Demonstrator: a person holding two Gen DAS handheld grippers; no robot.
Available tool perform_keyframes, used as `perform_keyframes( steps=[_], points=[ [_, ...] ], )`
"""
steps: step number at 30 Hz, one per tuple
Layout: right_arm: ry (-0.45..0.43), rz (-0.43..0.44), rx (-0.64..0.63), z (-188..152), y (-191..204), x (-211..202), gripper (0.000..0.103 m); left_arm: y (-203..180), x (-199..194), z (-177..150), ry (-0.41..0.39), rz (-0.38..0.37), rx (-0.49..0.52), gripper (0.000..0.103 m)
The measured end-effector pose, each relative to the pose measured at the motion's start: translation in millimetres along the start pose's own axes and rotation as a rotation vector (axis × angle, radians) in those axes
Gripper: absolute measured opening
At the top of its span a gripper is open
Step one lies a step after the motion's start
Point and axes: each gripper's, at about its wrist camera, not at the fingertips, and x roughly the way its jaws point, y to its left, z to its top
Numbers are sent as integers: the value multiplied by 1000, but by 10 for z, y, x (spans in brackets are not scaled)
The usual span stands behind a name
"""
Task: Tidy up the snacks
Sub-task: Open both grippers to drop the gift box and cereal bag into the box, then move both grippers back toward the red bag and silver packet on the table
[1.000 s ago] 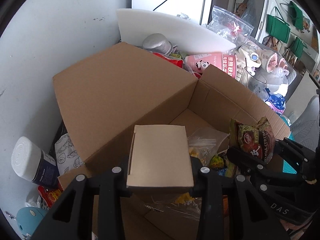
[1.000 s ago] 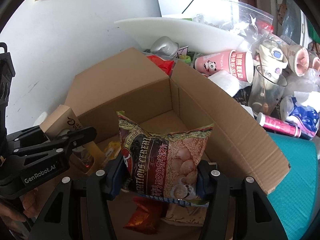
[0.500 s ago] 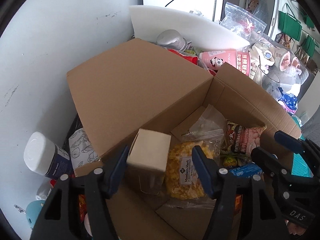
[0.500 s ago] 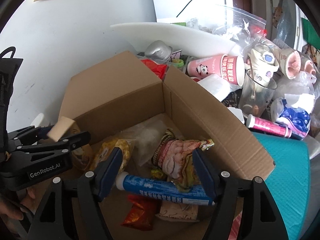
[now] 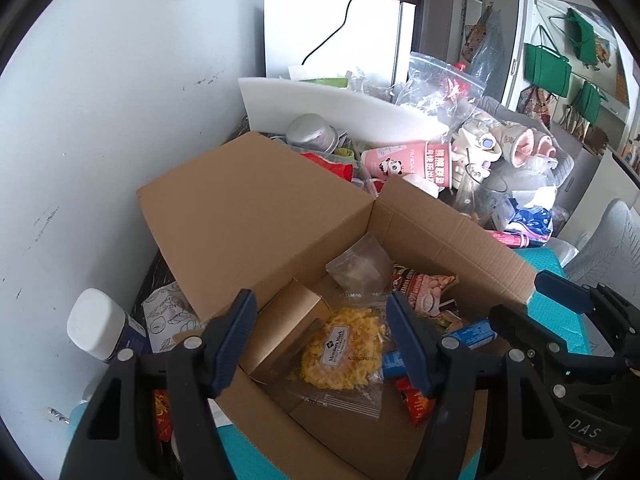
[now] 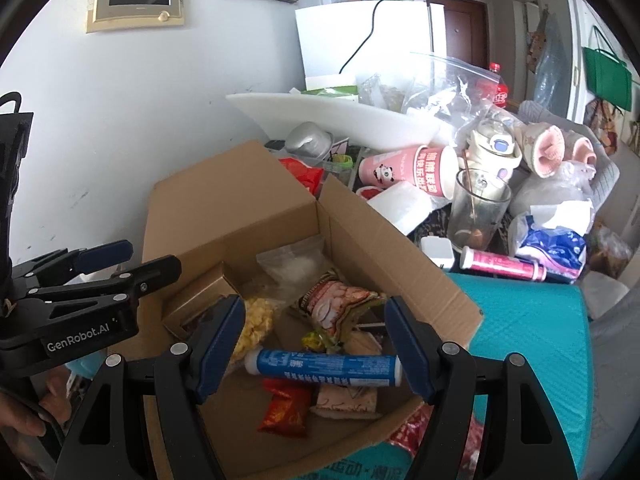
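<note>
An open cardboard box holds the snacks. Inside lie a small tan carton, a clear bag of yellow snack, a cereal bag, a blue tube, a clear zip bag and a red packet. My left gripper is open and empty above the box's near left side. My right gripper is open and empty above the box's near edge, over the blue tube.
Clutter stands behind the box: a pink panda cup, a glass, a white foam board, a pink tube. A white-capped bottle stands left by the wall. A teal mat lies at right.
Both grippers opened and let go: the tan carton and the cereal bag dropped into the box. Both grippers have since pulled back and up.
</note>
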Motion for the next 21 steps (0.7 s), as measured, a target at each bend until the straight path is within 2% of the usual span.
perform_keyframes(
  steps=[8, 17, 21],
  points=[
    [-77, -54, 32, -58, -46, -549, 73, -243, -438, -42, -83, -92, 48, 66],
    [-132, -163, 57, -309, -140, -1185, 76, -733, -778, -202, -106, -248, 157, 66],
    [-144, -213, 61, -452, -185, -1421, 78, -931, -886, -292, -117, -283, 207, 66]
  ],
)
